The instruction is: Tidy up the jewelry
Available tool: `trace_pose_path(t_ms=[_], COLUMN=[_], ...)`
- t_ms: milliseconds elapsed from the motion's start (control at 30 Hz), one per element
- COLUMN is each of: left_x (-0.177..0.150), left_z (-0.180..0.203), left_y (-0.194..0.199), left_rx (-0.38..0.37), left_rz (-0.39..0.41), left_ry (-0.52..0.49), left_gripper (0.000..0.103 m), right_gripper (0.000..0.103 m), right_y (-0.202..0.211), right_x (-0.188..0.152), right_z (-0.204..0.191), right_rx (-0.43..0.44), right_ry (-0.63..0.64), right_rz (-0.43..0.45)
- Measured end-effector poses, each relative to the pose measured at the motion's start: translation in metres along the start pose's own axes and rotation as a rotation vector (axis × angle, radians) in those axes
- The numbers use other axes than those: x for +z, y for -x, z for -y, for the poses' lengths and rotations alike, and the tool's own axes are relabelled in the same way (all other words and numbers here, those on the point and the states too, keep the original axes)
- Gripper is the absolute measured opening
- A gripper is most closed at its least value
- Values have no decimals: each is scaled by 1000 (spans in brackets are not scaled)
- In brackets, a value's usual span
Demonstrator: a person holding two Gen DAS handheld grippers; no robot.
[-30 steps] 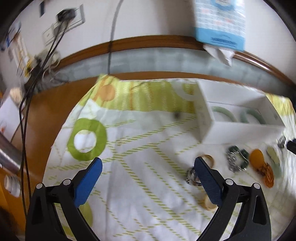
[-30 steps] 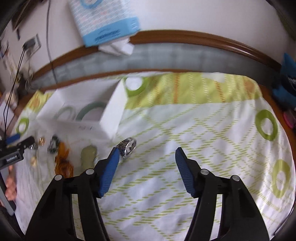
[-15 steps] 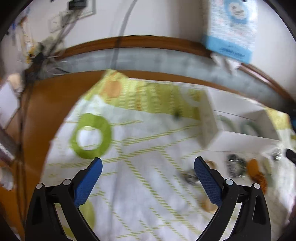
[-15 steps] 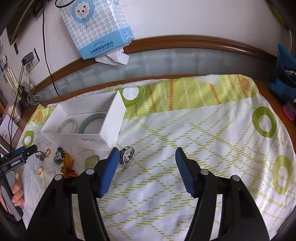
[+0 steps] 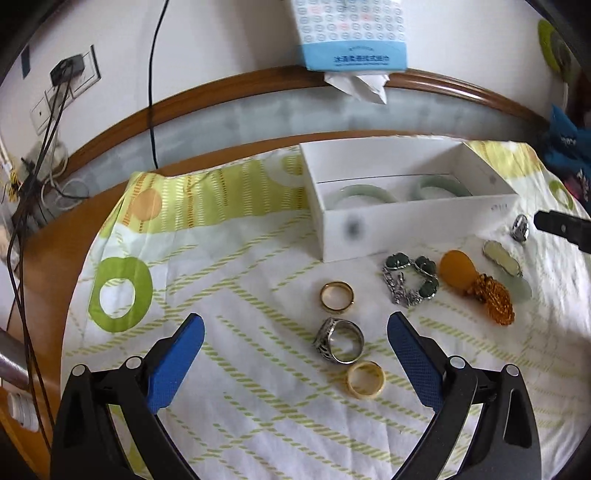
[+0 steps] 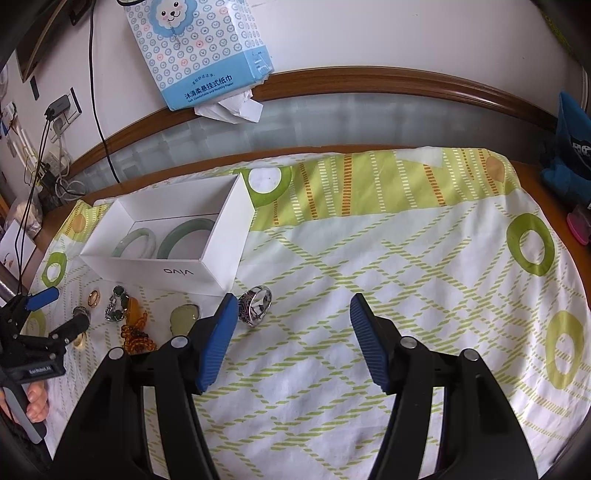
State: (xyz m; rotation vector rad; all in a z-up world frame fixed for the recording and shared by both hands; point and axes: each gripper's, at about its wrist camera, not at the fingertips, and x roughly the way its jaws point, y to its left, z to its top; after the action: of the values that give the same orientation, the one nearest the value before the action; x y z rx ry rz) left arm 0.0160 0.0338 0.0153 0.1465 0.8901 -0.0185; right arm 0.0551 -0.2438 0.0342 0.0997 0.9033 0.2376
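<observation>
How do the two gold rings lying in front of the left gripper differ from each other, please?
The upper gold ring is a shiny, deeper yellow metal; the lower gold ring is paler and matte. The upper gold ring lies beyond the silver ring, nearer the white box; the lower gold ring lies on the near side, closer to the gripper. Both are plain bands lying flat on the cloth.

A round wooden tabletop [image 6: 532,168] stands against a white wall [image 6: 369,33] in daylight. A green-patterned cloth [image 6: 369,240] covers it. Wall sockets [image 5: 70,74] with dark cables [image 5: 149,74] sit at left.
</observation>
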Motion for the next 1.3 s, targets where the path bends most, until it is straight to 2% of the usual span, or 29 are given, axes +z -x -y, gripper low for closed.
trace_pose_path(t_ms=[100,167,233,367,533,633,767,833,967,1167,1233,1267,1300], left_x=[0,-2,-2,-5,-5,-3,1,2,3,3,3,3,3], left_z=[-3,-4,-2,4,7,-3,-19,-23,-24,-18,-17,-17,-17], left_y=[0,1,-1,-2,0,1,1,1,0,0,0,0,0], left_rx=[-22,-43,-76,-117,-98,-81,-71,-70,-68,-63,-66,-66,-66], left_rz=[-3,-5,-22,-33,-23,-9,0,-1,1,3,4,3,3], left_ry=[10,13,4,-23,-28,17,89,108,102,80,83,82,82], left_gripper=[96,85,58,29,28,28,28,28,28,28,28,28,28], right_gripper=[61,61,61,61,61,60,46,42,42,42,33,22,22], right_y=[0,0,0,0,-1,4,1,-5,-10,-22,-29,-29,-28], right_x=[0,0,0,0,0,3,4,3,2,5,4,3,2], right_z=[0,0,0,0,1,9,15,11,1,-17,-20,-22,-23], right_rx=[0,-1,0,1,-4,4,54,80,72,24,9,5,5], right_ry=[1,2,1,0,-1,-35,-67,-54,-24,64,85,99,110], right_rz=[0,0,0,-1,-3,18,-9,-37,-41,-35,-50,-47,-46])
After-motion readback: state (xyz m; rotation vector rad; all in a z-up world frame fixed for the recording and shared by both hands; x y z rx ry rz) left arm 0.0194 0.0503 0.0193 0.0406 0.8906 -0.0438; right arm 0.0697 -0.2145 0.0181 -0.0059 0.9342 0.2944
